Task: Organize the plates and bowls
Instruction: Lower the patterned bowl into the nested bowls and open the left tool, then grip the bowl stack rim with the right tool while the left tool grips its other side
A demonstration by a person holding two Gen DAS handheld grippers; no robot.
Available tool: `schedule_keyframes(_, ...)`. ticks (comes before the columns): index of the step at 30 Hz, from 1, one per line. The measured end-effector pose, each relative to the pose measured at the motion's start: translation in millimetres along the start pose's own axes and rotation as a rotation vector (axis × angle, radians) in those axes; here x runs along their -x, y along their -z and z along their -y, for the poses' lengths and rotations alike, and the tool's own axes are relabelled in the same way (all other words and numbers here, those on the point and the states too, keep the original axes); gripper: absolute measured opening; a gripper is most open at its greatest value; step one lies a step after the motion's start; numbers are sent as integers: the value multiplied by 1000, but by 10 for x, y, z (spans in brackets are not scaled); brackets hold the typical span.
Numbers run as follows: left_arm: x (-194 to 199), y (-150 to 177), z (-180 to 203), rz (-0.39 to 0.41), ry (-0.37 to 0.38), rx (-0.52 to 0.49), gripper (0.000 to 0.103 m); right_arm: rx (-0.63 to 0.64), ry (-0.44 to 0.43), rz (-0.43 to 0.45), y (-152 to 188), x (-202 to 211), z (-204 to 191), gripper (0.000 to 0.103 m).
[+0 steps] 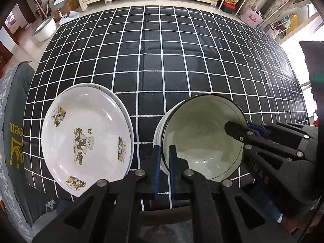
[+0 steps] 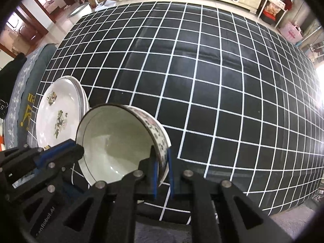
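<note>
Grid cloth (image 1: 182, 60): stacked plates (image 1: 87, 137) empty; bowl (image 1: 202, 137) empty.

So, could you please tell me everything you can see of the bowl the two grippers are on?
The bowl looks ceramic: pale glossy inside, thin dark rim line, floral band outside. It sits just right of the stacked plates on the checked cloth, seemingly atop another bowl. The left gripper clamps its near-left rim and the right gripper its right wall.

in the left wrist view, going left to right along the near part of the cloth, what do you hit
grey cushion → plate stack → left hand-held gripper on the bowl's near-left rim → bowl → right hand-held gripper on its right rim
</note>
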State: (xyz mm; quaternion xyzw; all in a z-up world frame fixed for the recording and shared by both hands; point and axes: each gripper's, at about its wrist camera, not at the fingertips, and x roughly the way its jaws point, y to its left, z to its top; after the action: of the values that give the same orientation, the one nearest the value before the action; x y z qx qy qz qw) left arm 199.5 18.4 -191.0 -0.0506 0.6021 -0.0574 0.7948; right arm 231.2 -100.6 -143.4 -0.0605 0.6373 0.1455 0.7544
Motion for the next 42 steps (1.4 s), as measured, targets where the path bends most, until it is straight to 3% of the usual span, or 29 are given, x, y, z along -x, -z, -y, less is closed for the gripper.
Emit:
schedule_keyframes(4,43,20,-20,11,14,5,7,-11,-19,-20,32,14,32,17)
schedule_keyframes(7,103,29,-46,28,29,12,7,-15,1,-14,80,59,48,30)
schedule_keyframes(9,153,38,-66,45,32,13,8,-27,-2,-2,114,105,84,43)
schedule_keyframes(10,176,45,-78,52,36,13,10,-31,-5,6,126,136,102,46)
schedule_keyframes(12,216,58,-96,65,43,18,24,-47,-8,33,134,194,144,55)
schedule_keyframes(15,252,74,-131,87,39,21,27,-72,-7,79,124,249,234,57)
schedule_keyframes(25,218,92,-175,96,49,1,30,-125,-70,59,116,116,370,61)
schedule_keyframes(32,309,41,-164,108,141,-44,38,-137,-128,75,170,260,339,61)
schedule_keyframes(34,298,46,-150,89,205,-84,51,-142,-145,73,194,234,315,61)
schedule_keyframes(40,122,66,-245,51,265,-105,52,-107,-136,90,305,155,235,62)
schedule_keyframes(42,63,72,-253,43,290,-115,52,-120,-140,111,345,132,242,66)
